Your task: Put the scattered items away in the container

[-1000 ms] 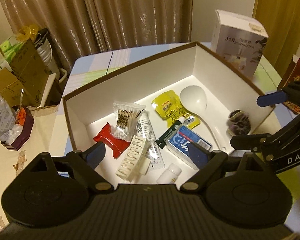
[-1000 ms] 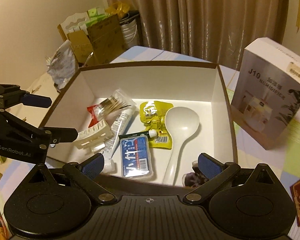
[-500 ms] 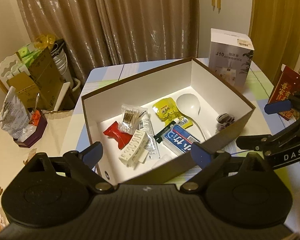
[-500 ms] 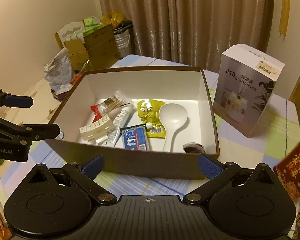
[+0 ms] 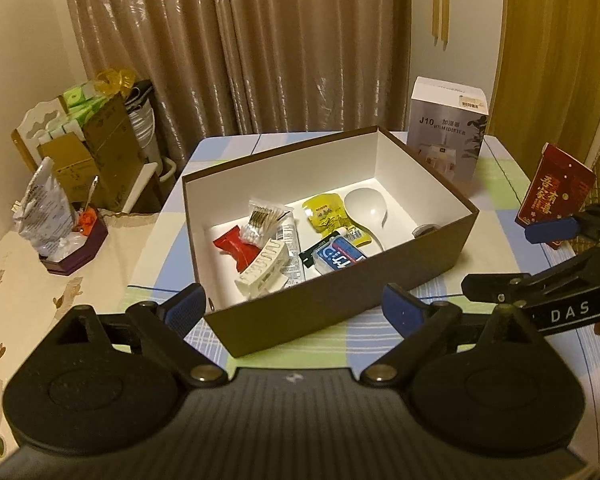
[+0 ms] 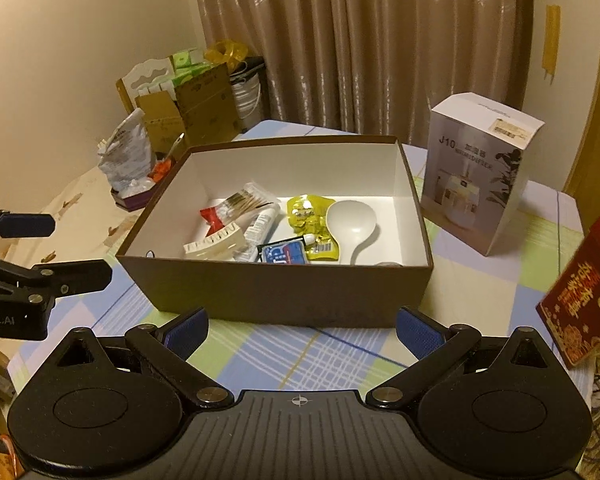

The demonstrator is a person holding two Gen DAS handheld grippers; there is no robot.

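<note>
This is a room in a home. Long brown curtains [image 5: 260, 48] hang at 12 o'clock behind a table with a checked tablecloth [image 6: 284, 356]. At 10 o'clock, cardboard boxes [image 5: 100, 156] and household packages are piled against the wall. A humidifier box [image 6: 480, 172] stands on the table at 2 o'clock, and a red festive card [image 6: 580, 300] leans at 3 o'clock.

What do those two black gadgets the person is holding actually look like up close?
Each gripper is matte black plastic: two round hubs, hinged link arms with silver pins, and blue textured pads on the fingers. The left gripper reads "Robot.AI" on its side; the right gripper reads "DAS". No cables or sleeves show.
</note>
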